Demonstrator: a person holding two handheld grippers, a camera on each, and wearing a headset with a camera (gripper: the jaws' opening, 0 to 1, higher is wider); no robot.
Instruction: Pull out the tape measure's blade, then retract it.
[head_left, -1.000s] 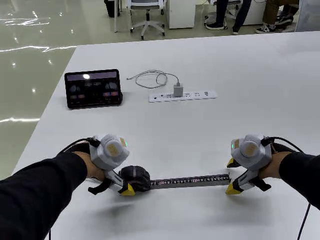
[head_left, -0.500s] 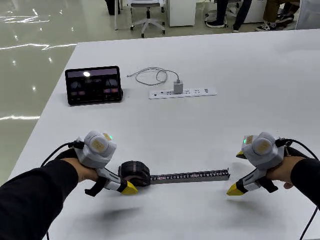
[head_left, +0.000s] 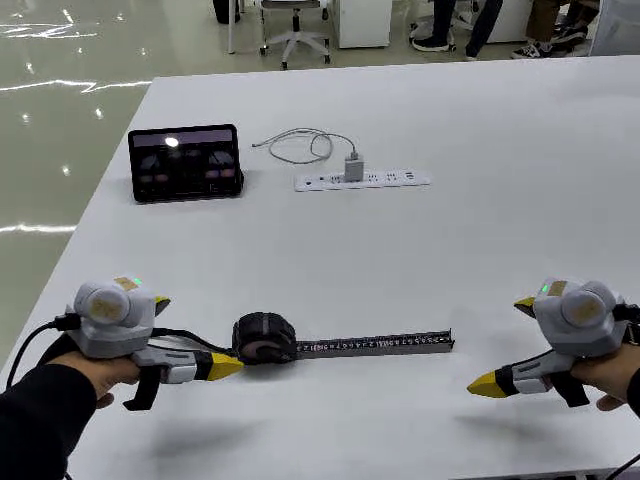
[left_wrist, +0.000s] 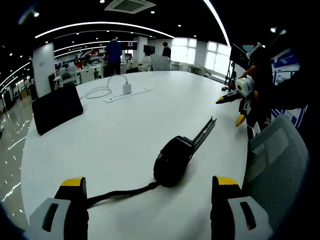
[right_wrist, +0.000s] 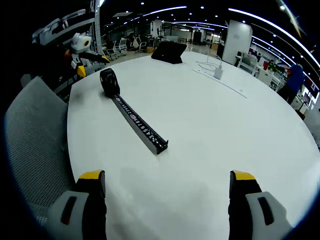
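**Blade (head_left: 375, 345) out, nothing gripped: snap-back and a sliding case (head_left: 265, 337) are the risks**

The case is seen lying on its side on the table (head_left: 400, 250), near the front edge. The blade is drawn out flat to its right, with the hook end resting on the surface. Neither part is held. The left gripper (left_wrist: 150, 182) is set just short of the case, its jaws spread wide and empty. The right gripper (right_wrist: 168, 176) is kept well apart from the hook, jaws likewise wide and empty.

Retraction is judged to be the step not yet done. Since the blade lies out untouched, a lock is presumed to be engaged. Were it released with the case unsteadied, the case could be dragged or spun across the smooth table, and the blade whipped in with the hook slamming home. A press from one jaw alone could simply shove the case away. The strap (left_wrist: 120, 192), laid from the case toward the left jaws, could be pinched in place of the case, so that only a poor hold is got. If the blade were seized mid-length and pushed, it could be buckled.
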